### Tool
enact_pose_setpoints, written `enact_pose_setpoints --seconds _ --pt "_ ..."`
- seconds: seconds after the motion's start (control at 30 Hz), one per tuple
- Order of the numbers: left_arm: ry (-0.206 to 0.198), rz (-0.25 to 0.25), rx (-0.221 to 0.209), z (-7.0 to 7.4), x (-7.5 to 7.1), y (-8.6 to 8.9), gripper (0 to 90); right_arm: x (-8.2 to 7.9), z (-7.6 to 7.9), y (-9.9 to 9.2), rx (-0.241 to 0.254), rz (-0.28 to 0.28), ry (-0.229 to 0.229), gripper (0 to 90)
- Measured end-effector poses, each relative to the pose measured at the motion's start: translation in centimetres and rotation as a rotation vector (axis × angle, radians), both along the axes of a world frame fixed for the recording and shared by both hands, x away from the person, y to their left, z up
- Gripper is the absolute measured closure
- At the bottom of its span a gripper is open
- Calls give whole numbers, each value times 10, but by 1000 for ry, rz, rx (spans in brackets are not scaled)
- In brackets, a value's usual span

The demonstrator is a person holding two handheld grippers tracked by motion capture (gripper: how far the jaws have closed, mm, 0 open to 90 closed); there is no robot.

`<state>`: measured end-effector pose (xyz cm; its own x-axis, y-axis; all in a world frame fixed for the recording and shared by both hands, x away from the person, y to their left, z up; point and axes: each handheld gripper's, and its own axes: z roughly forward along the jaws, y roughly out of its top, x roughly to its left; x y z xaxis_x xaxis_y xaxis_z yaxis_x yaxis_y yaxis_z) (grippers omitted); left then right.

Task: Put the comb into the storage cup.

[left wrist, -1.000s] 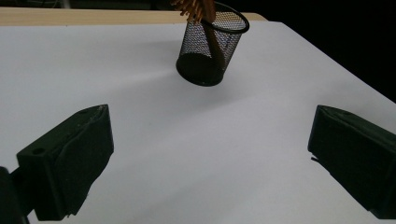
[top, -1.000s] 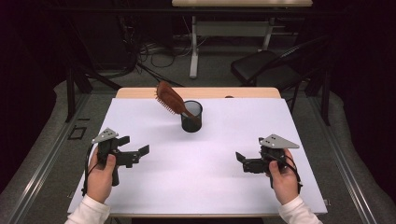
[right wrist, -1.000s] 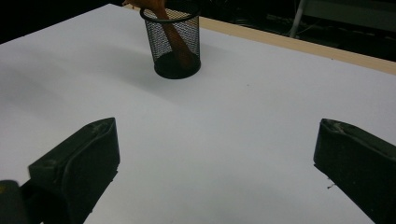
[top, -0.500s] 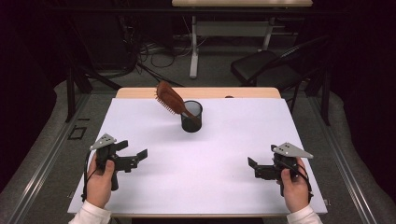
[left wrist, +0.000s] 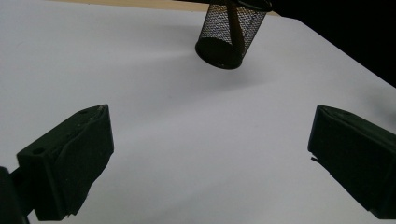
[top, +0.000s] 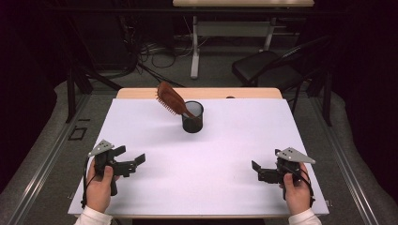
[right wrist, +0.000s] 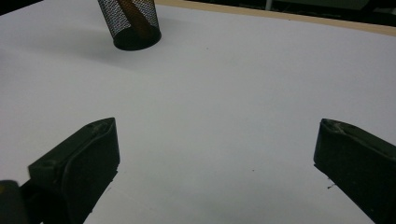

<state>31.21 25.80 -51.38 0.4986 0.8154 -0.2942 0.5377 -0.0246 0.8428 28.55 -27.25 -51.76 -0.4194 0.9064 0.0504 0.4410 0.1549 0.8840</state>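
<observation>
1. Now both my tools sit near the front edge of the bench (top: 141, 197): left tool (top: 131, 161) toward the front left corner, right tool (top: 256, 171) toward the front right, each with jaws spread wide and nothing between them.
2. Brush (top: 170, 99) stands handle-down in the mesh cup (top: 192, 117), head leaning out toward the back left; the cup sits mid-bench, near the back edge.
3. My read: the brush looks placed in the cup, and I am at rest with both tools well apart from it.
4. If more is wanted, the next move means a long reach forward to the cup, closing on the brush head or the cup wall.
5. Between the tools and the cup lies bare white bench, so nothing blocks the way.
6. Risk as I judge it: the light cup could tip under the leaning brush if nudged.
</observation>
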Motion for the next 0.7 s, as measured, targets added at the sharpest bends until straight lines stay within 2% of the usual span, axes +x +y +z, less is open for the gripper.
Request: enact_pose_setpoints --seconds 0.47,0.7 --pt "-40 -18 31 -11 -5 -3 5 -1 -12 1 12 -8 0 0" --pt "-52 -14 30 -14 -6 -2 7 -1 -17 0 18 -11 4 0"
